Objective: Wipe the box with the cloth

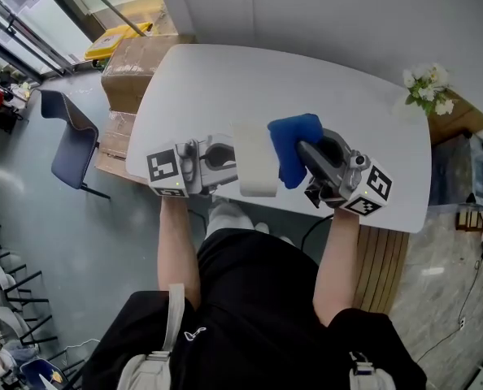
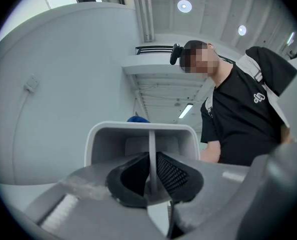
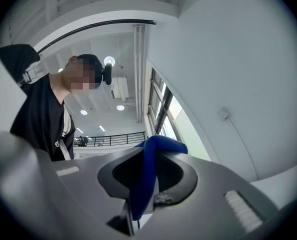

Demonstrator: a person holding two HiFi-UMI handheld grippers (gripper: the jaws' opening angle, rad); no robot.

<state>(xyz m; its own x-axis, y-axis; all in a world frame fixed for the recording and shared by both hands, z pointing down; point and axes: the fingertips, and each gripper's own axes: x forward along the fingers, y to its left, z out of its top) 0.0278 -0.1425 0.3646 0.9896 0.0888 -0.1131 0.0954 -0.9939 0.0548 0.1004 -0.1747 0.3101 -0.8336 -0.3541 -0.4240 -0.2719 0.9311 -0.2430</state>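
at the table [image 1: 225, 80] are one box [image 1: 256, 162], one cloth [image 1: 292, 143].

The pale, thin-walled open box [image 1: 256, 162] has the bunched blue cloth [image 1: 293, 145] pressed against its right-hand side.

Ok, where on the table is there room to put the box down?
The far half of the table is bare, from the box and cloth out to the far edge and the left corner. Flowers stand only by the far right corner. It's crowded at the near edge, where the left gripper and right gripper meet.
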